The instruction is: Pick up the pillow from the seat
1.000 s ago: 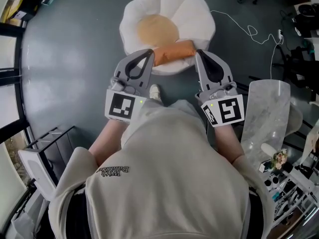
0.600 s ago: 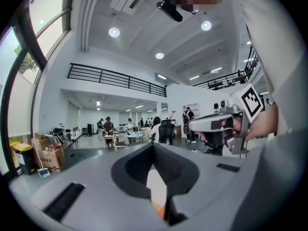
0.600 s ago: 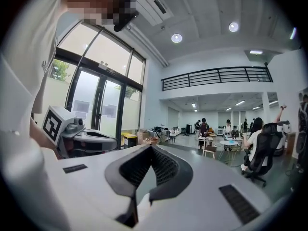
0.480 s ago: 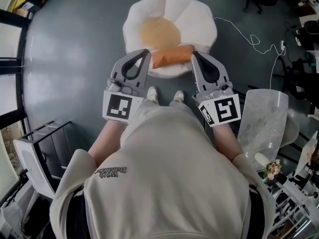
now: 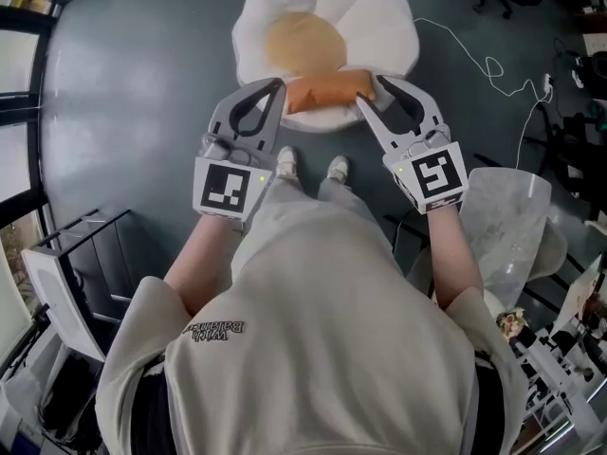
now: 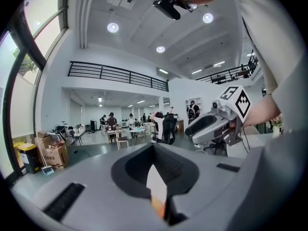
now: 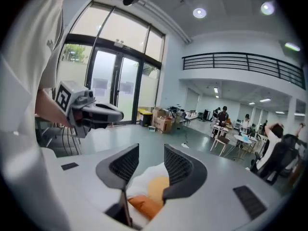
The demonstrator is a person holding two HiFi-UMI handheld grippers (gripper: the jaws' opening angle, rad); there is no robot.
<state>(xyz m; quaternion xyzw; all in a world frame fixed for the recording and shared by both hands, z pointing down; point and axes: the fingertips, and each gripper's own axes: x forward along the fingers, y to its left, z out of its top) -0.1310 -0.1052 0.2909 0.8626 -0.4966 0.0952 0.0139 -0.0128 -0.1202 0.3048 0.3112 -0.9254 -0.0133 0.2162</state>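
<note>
Right gripper (image 7: pixel 150 154): jaws apart, they have just been opening, and nothing is pressed between the pads. The orange pillow (image 5: pixel 327 93) shows low in the gap, its right end just under the tips. Left gripper (image 5: pixel 277 85): jaws together, tip at the pillow's left end. A sliver of orange shows in the slit; I can't tell whether a corner of the cover is pinched. The pillow lies crosswise on the near edge of the white petal-shaped seat (image 5: pixel 384 22), beside its tan centre, and the seat sits on the grey floor (image 5: pixel 133 93). My reading: grasp not secure, pickup not yet done. Risks: with one side at most holding, a lift now would let the pillow swing and slip out, or roll off the near rim to the floor by my shoes (image 5: pixel 285 164). If I close the right jaws too shallow, they catch only loose cover, which pulls free. Too deep, and they bite the soft seat as well and drag it along.
</note>
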